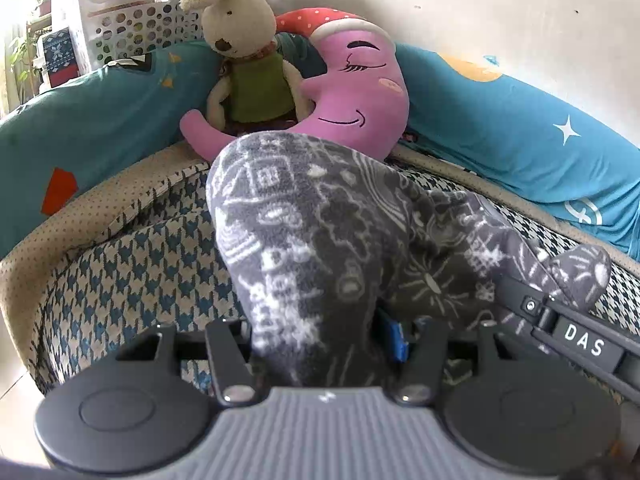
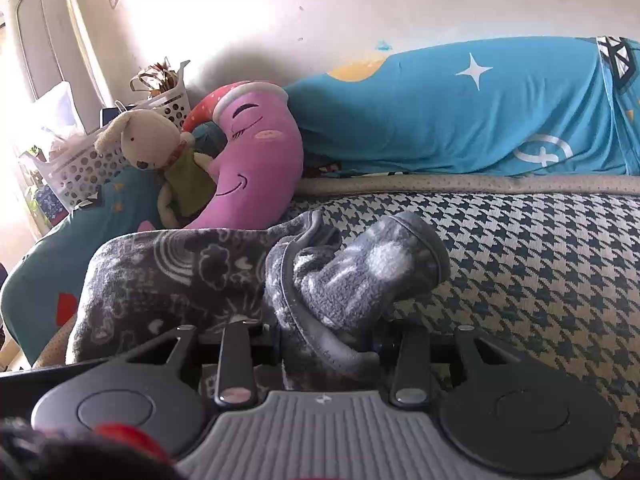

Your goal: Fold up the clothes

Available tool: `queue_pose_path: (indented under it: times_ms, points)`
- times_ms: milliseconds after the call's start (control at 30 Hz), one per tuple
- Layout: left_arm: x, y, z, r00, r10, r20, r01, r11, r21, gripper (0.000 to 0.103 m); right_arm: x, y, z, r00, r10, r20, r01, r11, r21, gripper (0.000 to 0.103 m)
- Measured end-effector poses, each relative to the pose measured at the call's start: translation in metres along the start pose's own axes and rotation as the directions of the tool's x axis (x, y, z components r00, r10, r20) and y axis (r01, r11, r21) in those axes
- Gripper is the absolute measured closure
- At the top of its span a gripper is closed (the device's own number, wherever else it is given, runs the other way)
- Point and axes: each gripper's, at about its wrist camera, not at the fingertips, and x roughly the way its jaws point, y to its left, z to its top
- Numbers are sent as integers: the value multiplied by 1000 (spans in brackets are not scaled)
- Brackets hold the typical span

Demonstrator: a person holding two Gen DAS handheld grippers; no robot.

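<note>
A grey fleece garment [image 1: 320,236] with white printed patterns bulges up over the houndstooth sofa seat [image 1: 132,264]. My left gripper [image 1: 324,344] is shut on a fold of it, the cloth rising straight out of the jaws. In the right wrist view the same grey fleece garment [image 2: 224,276] runs from the left to a bunched hem or cuff [image 2: 352,280]. My right gripper [image 2: 328,344] is shut on that bunched edge. The fingertips of both grippers are hidden by cloth. The right gripper's black body [image 1: 580,340] shows at the right of the left wrist view.
A pink moon cushion [image 1: 352,92] and a beige plush rabbit [image 1: 248,64] lean at the sofa's back. Teal-covered cushions [image 1: 520,132] line the wall. A white perforated basket [image 1: 132,20] stands at the far left. Houndstooth seat [image 2: 540,280] stretches open to the right.
</note>
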Motion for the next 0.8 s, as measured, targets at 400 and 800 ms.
queue_pose_path:
  times_ms: [400, 800]
  points:
    - [11, 2, -1, 997, 51, -52, -50, 999, 18, 29, 14, -10, -8, 998, -30, -46, 32, 999, 40, 55]
    - [-8, 32, 5, 995, 94, 19, -91, 990, -109, 0, -18, -38, 9, 999, -46, -10, 47, 987, 151, 44]
